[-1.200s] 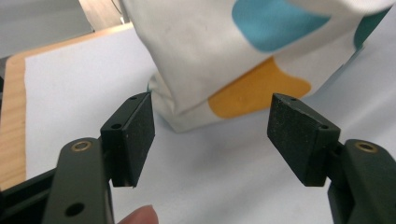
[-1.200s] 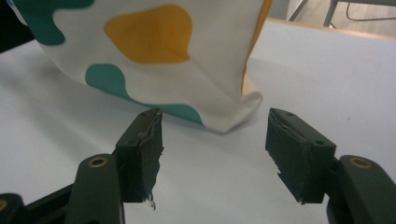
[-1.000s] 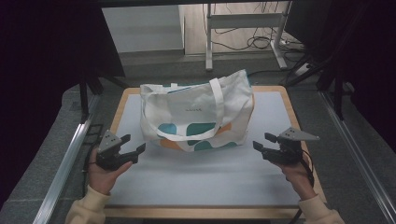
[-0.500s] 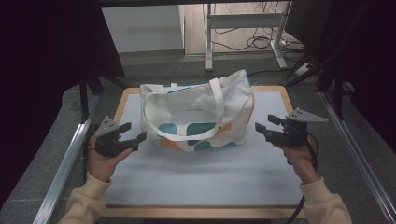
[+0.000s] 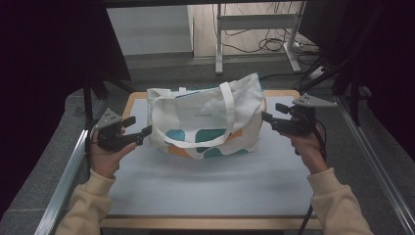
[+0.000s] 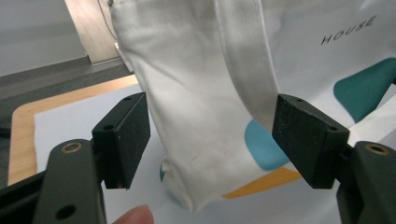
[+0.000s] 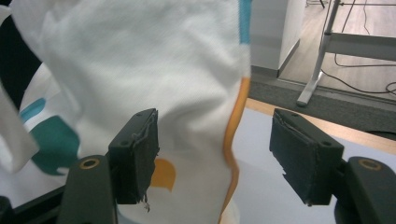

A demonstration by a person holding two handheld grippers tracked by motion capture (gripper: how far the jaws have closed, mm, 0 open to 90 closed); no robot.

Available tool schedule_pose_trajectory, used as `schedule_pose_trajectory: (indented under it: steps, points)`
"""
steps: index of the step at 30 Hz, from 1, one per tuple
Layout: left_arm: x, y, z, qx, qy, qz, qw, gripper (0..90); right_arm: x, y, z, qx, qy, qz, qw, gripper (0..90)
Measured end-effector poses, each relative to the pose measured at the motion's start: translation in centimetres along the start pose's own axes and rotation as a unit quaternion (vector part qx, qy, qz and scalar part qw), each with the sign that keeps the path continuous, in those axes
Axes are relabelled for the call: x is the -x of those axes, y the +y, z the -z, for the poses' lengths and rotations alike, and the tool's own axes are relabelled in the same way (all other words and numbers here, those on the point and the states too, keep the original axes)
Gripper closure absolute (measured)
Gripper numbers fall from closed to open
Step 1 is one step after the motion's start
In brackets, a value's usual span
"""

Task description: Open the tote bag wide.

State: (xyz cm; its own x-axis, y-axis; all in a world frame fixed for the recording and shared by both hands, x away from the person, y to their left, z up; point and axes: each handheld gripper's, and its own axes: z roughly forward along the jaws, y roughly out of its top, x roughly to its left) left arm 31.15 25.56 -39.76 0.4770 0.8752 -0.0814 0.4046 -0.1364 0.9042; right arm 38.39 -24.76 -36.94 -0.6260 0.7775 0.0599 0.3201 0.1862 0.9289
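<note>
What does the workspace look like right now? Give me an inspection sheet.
Surface: pale mat on a wood-edged table.
Job's things: white tote bag with teal and orange patches stands upright on the mat, one strap draped over its front.
Clutter: nothing seen.
Grippers: left hand-held gripper open at the bag's left edge, right hand-held gripper open at its right edge; bag cloth lies between each pair of jaws, pads not pressing; the right jaws have just been opening.
Cables: a cable trails from the right hand-held gripper; loose cables on the floor behind.
Surroundings: metal stand, dark curtains, aluminium rails.
</note>
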Motion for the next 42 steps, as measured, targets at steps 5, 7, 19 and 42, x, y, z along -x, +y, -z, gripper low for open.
schedule_pose_trajectory:
  steps: [5, 7, 19, 42]
  points:
    - [-0.1, 0.6, -0.3, 0.002, -0.002, -0.002, 1.0, 27.7, 0.6, 0.6, -0.6, 0.0, -0.006, -0.006, 1.0, 32.3]
    - [-0.3, 0.8, -0.4, 0.002, -0.001, -0.002, 1.0, 27.7, 0.9, 0.8, -1.0, -0.001, -0.009, -0.009, 0.9999, 32.4]
    - [-3.2, 1.4, -2.4, -0.013, 0.014, 0.009, 0.9998, 28.1, 1.0, 2.1, -2.2, -0.005, -0.012, -0.002, 0.9999, 33.1]
    - [-5.8, 1.2, -8.2, -0.06, -0.04, 0.029, 0.997, 26.5, 2.6, 2.8, -4.6, -0.011, 0.018, -0.02, 0.9996, 42.2]
